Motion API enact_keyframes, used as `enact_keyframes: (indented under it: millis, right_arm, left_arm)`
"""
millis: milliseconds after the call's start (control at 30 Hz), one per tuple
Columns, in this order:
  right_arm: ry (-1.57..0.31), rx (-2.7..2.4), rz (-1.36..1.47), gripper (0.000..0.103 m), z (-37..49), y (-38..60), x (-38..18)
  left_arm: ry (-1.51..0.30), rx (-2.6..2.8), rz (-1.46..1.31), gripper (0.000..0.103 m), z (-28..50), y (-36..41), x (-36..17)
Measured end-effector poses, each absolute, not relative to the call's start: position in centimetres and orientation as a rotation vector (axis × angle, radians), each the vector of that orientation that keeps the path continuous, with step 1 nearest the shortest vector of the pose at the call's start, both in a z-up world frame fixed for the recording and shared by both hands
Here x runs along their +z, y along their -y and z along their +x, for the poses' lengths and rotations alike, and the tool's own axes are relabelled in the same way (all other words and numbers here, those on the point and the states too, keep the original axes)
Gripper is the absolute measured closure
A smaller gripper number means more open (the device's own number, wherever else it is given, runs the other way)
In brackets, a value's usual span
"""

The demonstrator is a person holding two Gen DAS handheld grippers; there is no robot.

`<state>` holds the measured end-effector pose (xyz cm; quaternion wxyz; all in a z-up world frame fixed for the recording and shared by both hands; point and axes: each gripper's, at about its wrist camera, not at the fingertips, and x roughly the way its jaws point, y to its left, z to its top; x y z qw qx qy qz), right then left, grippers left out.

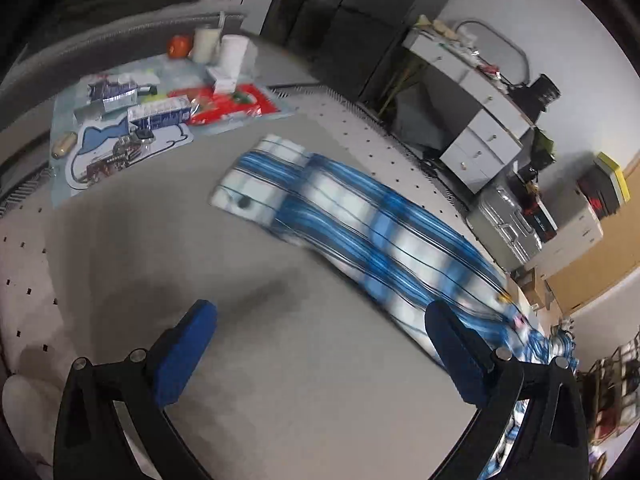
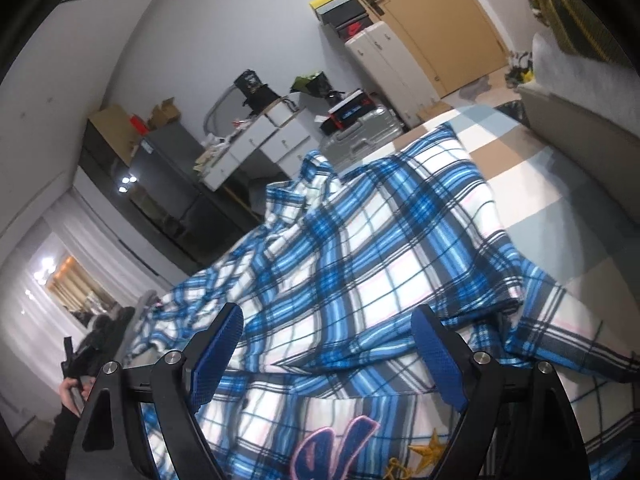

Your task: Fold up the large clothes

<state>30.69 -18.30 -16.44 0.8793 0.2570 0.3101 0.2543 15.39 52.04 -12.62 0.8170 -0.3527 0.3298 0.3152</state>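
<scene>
Both empty: left gripper (image 1: 320,320) spread beside the sleeve (image 1: 320,200); right gripper (image 2: 326,328) spread above the shirt (image 2: 360,240). Likely next: grasp the sleeve and fold it inward.

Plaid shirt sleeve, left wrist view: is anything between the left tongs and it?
Nothing visible. The left tongs stand open over bare grey table, and the plaid shirt sleeve lies flat just beyond, by the right-hand finger. The clutter sits well past the cuff.
</scene>
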Motion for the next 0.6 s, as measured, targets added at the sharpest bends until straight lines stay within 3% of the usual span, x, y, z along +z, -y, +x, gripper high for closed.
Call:
enact_keyframes:
  millis: [233,400,600]
  right_arm:
    - [-0.661,0.489,0.389,0.016,27.4,14.6,-14.5]
    - [-0.641,0.575,0.459,0.015,24.1,12.2,-12.2]
    - [-0.588,0.665,0.471,0.015,21.2,9.1,-8.7]
  left_arm:
    - [-0.776,0.687,-0.785,0.002,18.4,-55.4,-14.3]
    - [-0.815,0.729,-0.752,0.002,19.0,-56.0,-14.1]
    - [-0.841,0.750,-0.576,0.020,21.0,-54.9,-14.6]
